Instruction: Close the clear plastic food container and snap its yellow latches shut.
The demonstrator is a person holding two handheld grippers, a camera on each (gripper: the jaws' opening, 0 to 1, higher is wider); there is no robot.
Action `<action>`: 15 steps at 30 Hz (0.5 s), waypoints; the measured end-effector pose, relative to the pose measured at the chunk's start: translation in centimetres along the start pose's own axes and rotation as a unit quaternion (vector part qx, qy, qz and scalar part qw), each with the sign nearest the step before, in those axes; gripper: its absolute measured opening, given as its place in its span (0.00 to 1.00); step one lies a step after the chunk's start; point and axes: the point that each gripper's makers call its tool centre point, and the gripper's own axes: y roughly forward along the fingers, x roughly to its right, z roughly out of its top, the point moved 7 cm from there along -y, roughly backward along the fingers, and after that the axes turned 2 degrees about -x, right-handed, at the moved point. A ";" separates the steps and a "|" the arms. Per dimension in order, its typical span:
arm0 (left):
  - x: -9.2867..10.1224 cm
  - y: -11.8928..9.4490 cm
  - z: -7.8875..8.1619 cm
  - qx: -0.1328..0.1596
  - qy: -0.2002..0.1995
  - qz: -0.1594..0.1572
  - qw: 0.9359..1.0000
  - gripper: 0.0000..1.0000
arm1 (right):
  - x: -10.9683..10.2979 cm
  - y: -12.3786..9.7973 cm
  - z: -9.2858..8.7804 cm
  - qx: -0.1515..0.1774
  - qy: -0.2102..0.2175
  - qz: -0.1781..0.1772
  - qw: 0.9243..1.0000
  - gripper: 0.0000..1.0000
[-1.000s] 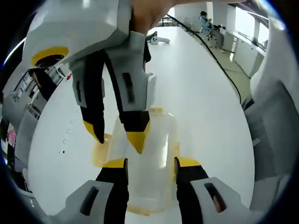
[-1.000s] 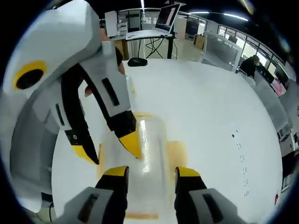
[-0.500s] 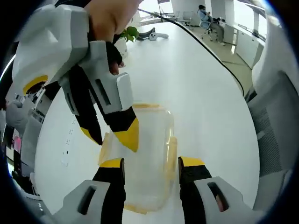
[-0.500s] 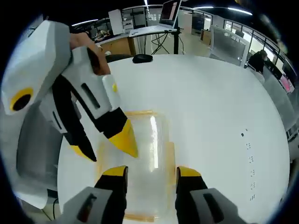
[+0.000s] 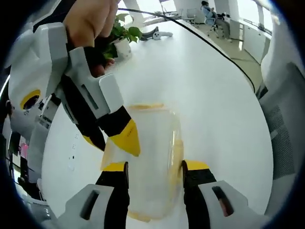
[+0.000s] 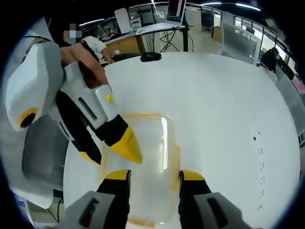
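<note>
Office space all around, with desks and chairs at the back, and a big white table (image 5: 214, 95) carrying everything. Sitting out on the open middle of that table, well away from its edges, is the clear plastic food container (image 5: 147, 157) with its lid on and yellow latches (image 5: 177, 151) along the sides.

Left tongs (image 5: 153, 168) come up from the bottom of the left gripper view, spread wide, one tip either side of the container's near end, not pinching it as far as I can see. Right tongs (image 6: 148, 175) do the same in the right gripper view, spread over the container (image 6: 143, 162). Each pair also shows in the other's view, tips apart, hovering over the container's side.

A small potted plant (image 5: 120, 39) sits near the table's far edge.
</note>
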 end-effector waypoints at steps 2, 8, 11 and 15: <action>0.1 0.0 0.0 0.001 0.000 0.004 1.000 0.42 | 0.0 0.0 0.1 -0.009 -0.003 0.006 1.000 0.39; 0.4 0.2 -0.1 -0.001 -0.002 0.023 1.000 0.41 | 0.5 0.3 0.3 -0.021 -0.005 0.032 0.999 0.38; 0.2 0.3 -0.1 0.000 -0.008 0.026 1.000 0.37 | 0.7 0.5 0.3 -0.027 -0.005 0.046 0.999 0.38; 0.3 0.3 -0.1 -0.017 -0.022 0.043 0.999 0.37 | 0.3 1.0 0.0 -0.068 0.010 0.070 0.995 0.35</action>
